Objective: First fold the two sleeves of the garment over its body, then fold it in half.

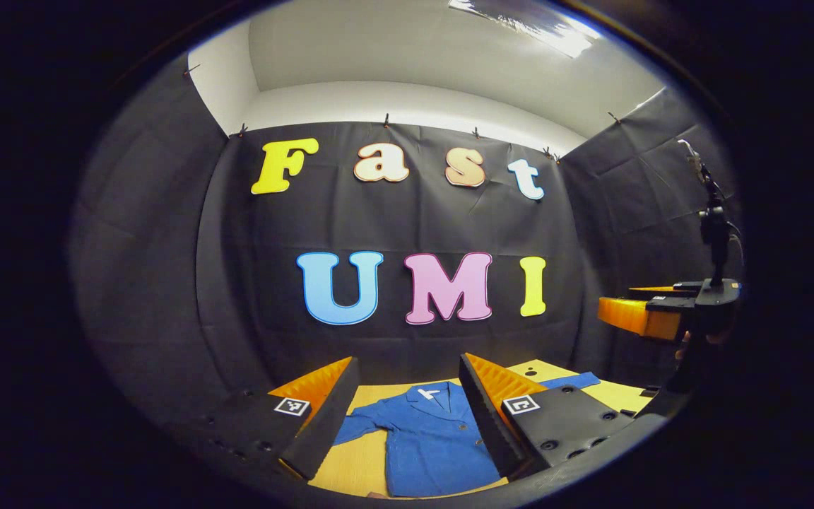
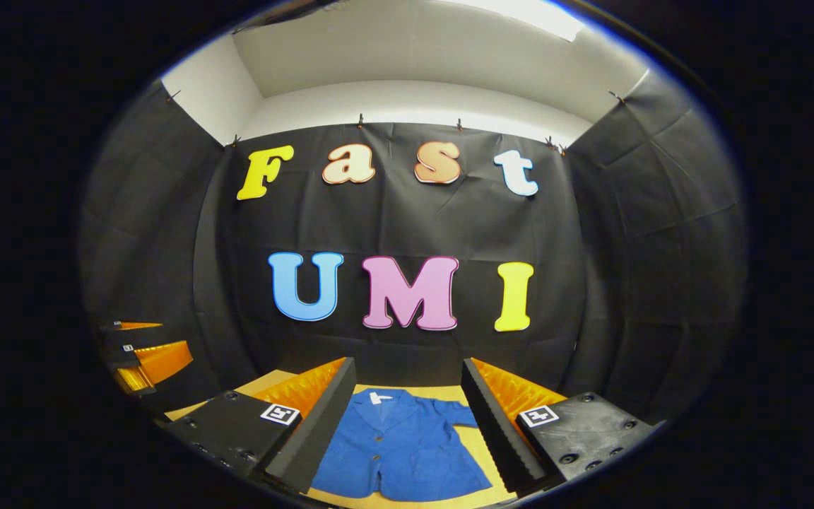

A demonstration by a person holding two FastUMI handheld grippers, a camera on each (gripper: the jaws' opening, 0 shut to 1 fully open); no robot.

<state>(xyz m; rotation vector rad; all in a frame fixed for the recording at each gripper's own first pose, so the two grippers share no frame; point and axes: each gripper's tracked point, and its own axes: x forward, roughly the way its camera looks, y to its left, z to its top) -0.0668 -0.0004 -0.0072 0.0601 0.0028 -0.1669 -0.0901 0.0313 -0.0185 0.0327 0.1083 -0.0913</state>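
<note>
The blue garment point(image 1: 425, 442) lies flat on the yellow table point(image 1: 357, 466), with its collar toward the black back wall point(image 1: 407, 212) and its front side up; in the left gripper view its one sleeve point(image 1: 361, 428) is spread out to the side, and a second sleeve point(image 1: 571, 381) shows beyond the right finger, also spread on the table; in the right gripper view the garment point(image 2: 400, 445) shows with small buttons along its front, and one sleeve point(image 2: 453, 413) reaches out toward the right finger. The left gripper point(image 1: 407, 413) is held above the table, in front of the garment; its two fingers are wide apart and nothing is between them, the garment is seen through the gap and is not touched. The right gripper point(image 2: 403, 417) hangs in the same manner over the near side of the garment; its fingers are also spread wide and hold nothing. In the left gripper view the right gripper point(image 1: 651, 314) appears also at the right edge, higher than the table, with a hand point(image 1: 689, 343) partly seen behind it; in the right gripper view the left gripper point(image 2: 142, 353) appears at the left edge, well apart from the garment.
</note>
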